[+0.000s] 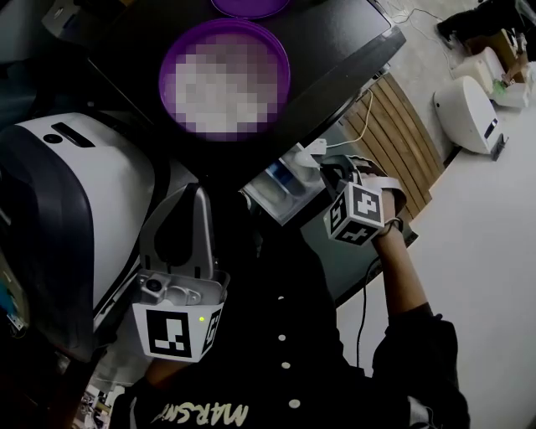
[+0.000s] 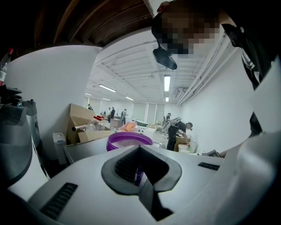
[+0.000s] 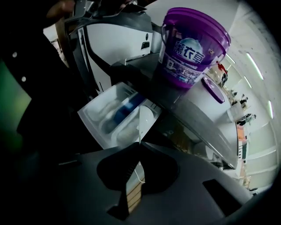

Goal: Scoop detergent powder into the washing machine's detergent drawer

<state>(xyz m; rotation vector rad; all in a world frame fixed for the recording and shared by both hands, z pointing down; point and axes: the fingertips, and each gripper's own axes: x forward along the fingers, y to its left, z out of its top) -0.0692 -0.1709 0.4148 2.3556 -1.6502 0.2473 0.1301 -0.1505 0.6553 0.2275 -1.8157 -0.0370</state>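
Note:
A purple detergent bucket (image 1: 224, 77) (image 3: 191, 44) stands open on the black washing machine top (image 1: 335, 50). Its purple lid (image 3: 214, 90) lies beside it. Below, the detergent drawer (image 1: 280, 194) (image 3: 115, 115) is pulled out, white with a blue insert. My right gripper (image 1: 325, 166) (image 3: 138, 145) is shut on the handle of a white scoop (image 1: 306, 152) (image 3: 144, 119); the scoop's bowl hangs over the drawer's right side. My left gripper (image 1: 198, 194) (image 2: 139, 148) is shut with nothing in it, left of the drawer, pointing towards the bucket (image 2: 129, 140).
A white machine (image 1: 75, 193) stands at the left. A wooden slatted panel (image 1: 402, 134) and a white device (image 1: 469, 113) sit on the floor at right. A second purple lid (image 1: 249, 5) lies at the top edge. Distant people and boxes show in the left gripper view.

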